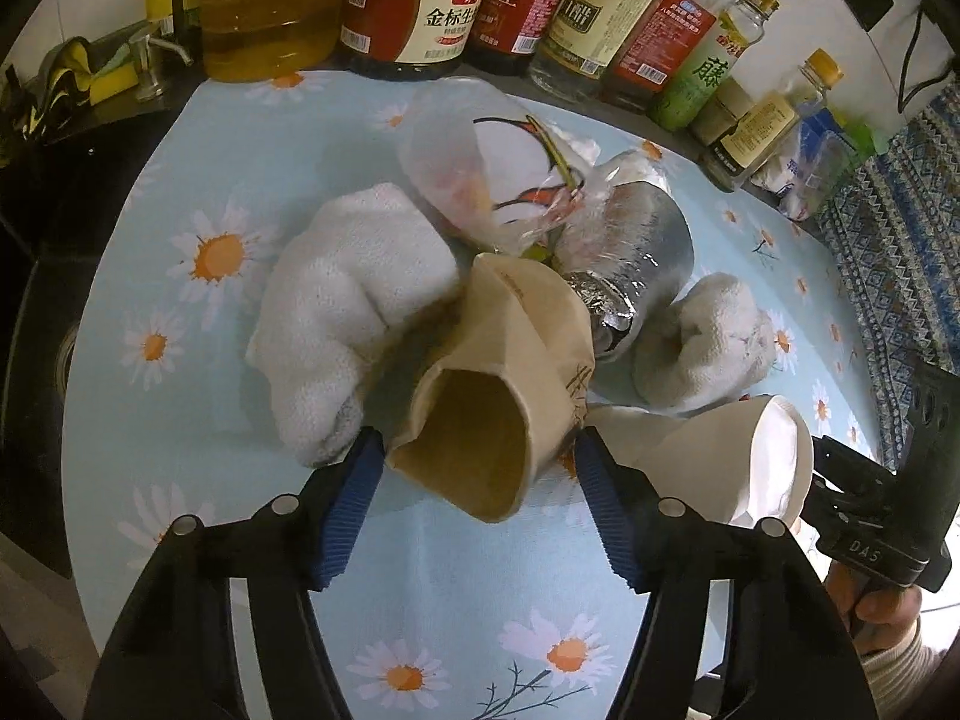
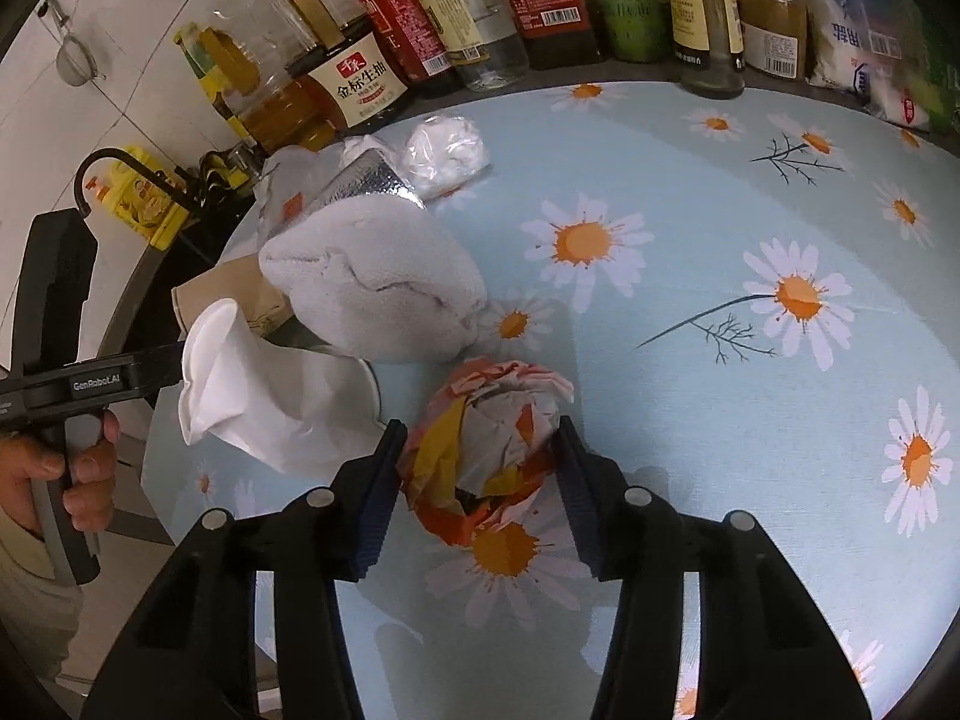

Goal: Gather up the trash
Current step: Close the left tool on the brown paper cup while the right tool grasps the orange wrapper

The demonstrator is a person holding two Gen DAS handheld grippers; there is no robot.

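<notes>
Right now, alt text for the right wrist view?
The right gripper straddles a crumpled orange, yellow and white wrapper on a daisy-print tablecloth, pads against its sides. To the left lie a crushed white paper cup and a wadded white towel, with condiment bottles lined along the back.

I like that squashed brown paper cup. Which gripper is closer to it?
Left. The left gripper has the brown cup between its fingers; the right gripper sits farther off, around a crumpled orange wrapper.

Daisy-print blue cloth over the table (image 2: 750,192), sauce and oil bottles (image 1: 414,6) lined along the far edge, white tiled wall (image 2: 108,18) far left.
</notes>
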